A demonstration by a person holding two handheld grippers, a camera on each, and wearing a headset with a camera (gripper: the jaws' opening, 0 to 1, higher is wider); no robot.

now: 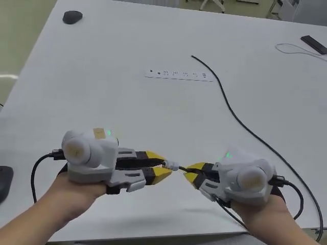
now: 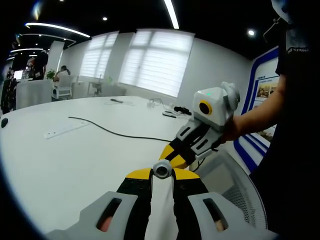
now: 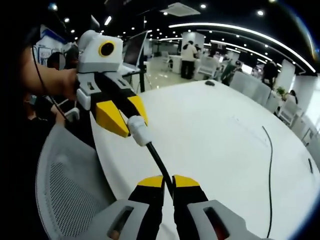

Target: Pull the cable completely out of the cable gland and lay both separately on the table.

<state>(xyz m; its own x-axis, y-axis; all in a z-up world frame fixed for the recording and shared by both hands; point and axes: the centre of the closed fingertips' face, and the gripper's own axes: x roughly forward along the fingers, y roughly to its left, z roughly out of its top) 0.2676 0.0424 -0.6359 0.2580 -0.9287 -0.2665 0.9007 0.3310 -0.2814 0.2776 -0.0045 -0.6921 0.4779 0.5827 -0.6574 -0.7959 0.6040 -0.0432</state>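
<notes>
A small white cable gland is pinched between the yellow tips of my left gripper, which is shut on it above the near table edge. A short black cable runs out of the gland into my right gripper, which is shut on the cable. The two grippers face each other tip to tip, a short gap apart. In the left gripper view the right gripper sits just beyond the gland.
A white power strip lies mid-table, with its long black cord running toward the right front. A black mouse sits far left, a dark remote far right. A grey mesh chair stands below the table edge.
</notes>
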